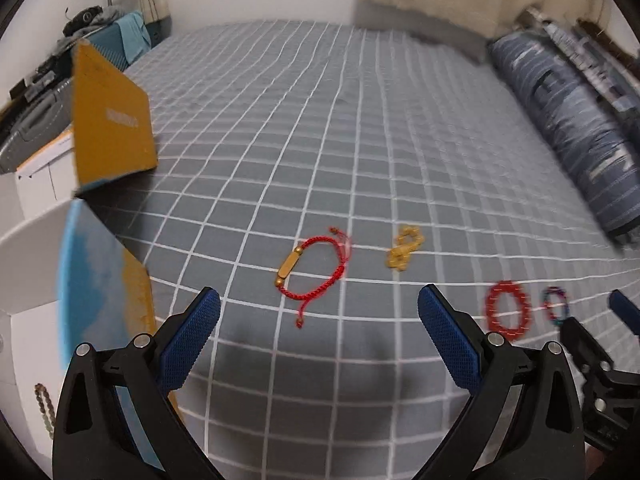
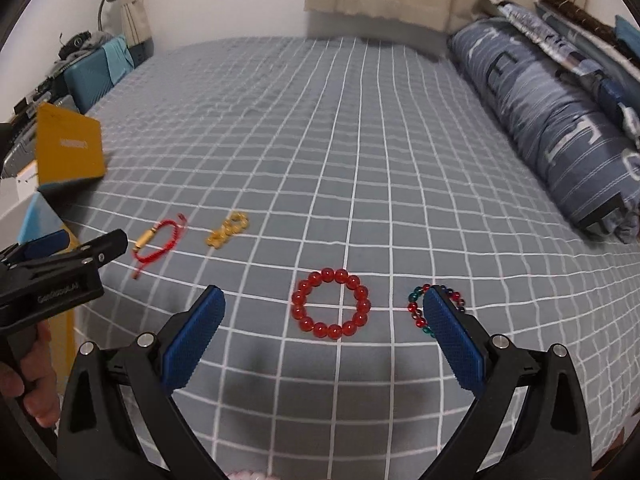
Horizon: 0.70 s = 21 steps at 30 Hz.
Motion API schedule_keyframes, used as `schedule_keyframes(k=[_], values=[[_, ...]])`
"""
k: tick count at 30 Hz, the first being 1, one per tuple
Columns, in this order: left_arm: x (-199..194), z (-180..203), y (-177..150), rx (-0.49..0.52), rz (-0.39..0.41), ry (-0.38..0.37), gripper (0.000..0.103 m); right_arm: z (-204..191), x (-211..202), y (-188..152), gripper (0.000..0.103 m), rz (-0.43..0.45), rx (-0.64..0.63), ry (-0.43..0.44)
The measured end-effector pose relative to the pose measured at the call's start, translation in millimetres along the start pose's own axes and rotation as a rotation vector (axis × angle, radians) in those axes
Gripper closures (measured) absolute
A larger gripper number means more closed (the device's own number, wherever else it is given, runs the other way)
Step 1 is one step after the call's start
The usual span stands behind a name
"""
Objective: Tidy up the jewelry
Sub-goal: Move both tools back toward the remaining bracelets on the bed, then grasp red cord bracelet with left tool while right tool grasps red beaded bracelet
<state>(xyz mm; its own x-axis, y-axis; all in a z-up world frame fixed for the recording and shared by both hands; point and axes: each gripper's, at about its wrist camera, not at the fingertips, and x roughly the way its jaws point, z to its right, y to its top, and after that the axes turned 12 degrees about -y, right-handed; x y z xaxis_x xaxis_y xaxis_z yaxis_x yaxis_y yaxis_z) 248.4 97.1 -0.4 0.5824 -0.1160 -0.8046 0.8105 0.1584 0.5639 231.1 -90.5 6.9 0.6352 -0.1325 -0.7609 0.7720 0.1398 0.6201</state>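
Note:
Several bracelets lie on the grey checked bedsheet (image 1: 320, 120). A red cord bracelet with a gold bar (image 1: 316, 270) (image 2: 158, 242) lies just ahead of my open left gripper (image 1: 320, 300). Right of it sits a gold bead bracelet (image 1: 404, 250) (image 2: 228, 229). A red bead bracelet (image 2: 331, 304) (image 1: 507, 314) lies straight ahead of my open right gripper (image 2: 324, 300). A multicoloured bead bracelet (image 2: 418, 312) (image 1: 556, 306) is partly hidden behind the right finger. Nothing is held. An open yellow-and-blue box (image 1: 104, 280) at the left holds a brownish bead string (image 1: 44, 408).
The box's yellow lid (image 1: 112, 120) (image 2: 68, 148) stands up at the bed's left edge. A rolled blue striped quilt (image 2: 552, 120) (image 1: 568, 120) runs along the right side. A hand (image 2: 32, 384) holds the left gripper's handle. Clutter and a teal case (image 2: 92, 68) stand beyond the left edge.

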Motion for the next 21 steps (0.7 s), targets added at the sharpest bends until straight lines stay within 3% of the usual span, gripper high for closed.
schedule_keyframes(k=[6,11,21], values=[[43.8,-5.3,3.9,-0.008,-0.025,0.003,0.006,-4.6,46.6,-1.2,0.008,-0.053,-0.005,0.005],[72.3,-9.3,2.9,0.018,-0.06,0.058,0.006,-8.8,69.7,-4.1,0.008,-0.073,-0.008,0.012],[103.4,-33.1,3.9,0.008,-0.062,0.045,0.006,-14.5,100.7,-11.2,0.008,-0.111,-0.006,0.019]])
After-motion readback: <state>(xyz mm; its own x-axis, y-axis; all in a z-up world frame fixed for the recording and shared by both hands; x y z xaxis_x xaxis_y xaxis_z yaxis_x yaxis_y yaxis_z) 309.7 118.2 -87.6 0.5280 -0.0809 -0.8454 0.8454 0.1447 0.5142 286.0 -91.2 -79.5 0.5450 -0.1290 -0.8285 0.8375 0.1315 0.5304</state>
